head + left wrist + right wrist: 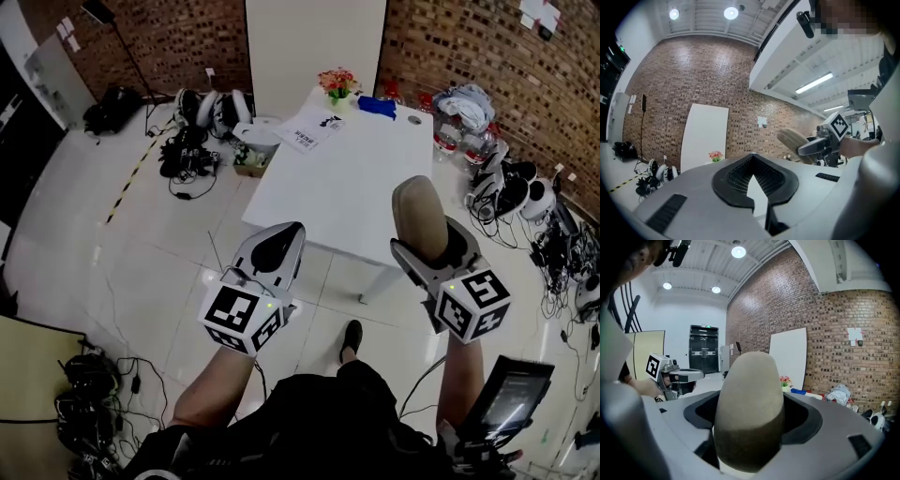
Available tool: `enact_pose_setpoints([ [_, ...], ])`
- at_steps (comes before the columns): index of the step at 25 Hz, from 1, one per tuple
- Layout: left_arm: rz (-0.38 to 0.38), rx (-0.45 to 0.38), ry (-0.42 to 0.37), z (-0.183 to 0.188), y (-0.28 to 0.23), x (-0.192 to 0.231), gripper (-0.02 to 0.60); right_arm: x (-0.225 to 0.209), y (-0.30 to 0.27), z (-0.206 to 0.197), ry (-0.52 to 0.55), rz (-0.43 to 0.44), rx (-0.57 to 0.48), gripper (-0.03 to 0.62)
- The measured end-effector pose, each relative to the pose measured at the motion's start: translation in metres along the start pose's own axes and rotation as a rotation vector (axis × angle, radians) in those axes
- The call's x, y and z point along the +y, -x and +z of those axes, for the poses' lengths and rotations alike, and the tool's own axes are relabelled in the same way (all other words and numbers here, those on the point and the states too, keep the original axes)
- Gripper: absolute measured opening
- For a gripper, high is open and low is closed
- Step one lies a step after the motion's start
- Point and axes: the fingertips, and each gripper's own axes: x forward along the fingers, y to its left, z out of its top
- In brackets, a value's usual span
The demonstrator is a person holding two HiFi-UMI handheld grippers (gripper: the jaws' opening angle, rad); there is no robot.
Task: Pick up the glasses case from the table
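I am seeing a heap of cables and headsets (192,131) lying on the floor at the far left. Next, I am holding the left gripper (281,239) in the air with its jaws pressed together and nothing between them. Past it the white table (356,178) is carrying a sheet of paper (311,131), a small pot of flowers (337,82) and a blue object (377,105) along its far end. To the right, the right gripper (427,246) is clamping the tan glasses case (418,216) by its lower end. The case is standing upright out of the jaws, lifted off the table. More headsets (511,192) are lying on the floor at the right.
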Motion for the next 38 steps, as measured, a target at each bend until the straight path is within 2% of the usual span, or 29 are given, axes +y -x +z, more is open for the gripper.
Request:
enact_pose_setpoints([
  [6, -0.029, 0.026, 0.031, -0.014, 0.057, -0.008, 0.002, 0.060, 0.038, -0.012, -0.031, -0.027, 0.022, 0.376],
  [10, -0.052, 0.026, 0.033, -0.009, 0.075, -0.034, 0.002, 0.077, 0.071, -0.013, -0.034, -0.043, 0.013, 0.376],
  [17, -0.054, -0.006, 0.014, 0.018, 0.079, -0.085, 0.002, 0.068, 0.128, -0.004, -0.008, -0.047, -0.031, 0.376],
  [25, -0.061, -0.011, -0.008, 0.028, 0.074, -0.154, 0.002, 0.044, 0.181, -0.015, 0.017, -0.043, -0.048, 0.376],
  [38, -0.049, -0.023, -0.011, 0.025, 0.091, -0.169, 0.002, 0.053, 0.202, -0.028, 0.019, -0.049, -0.052, 0.376],
])
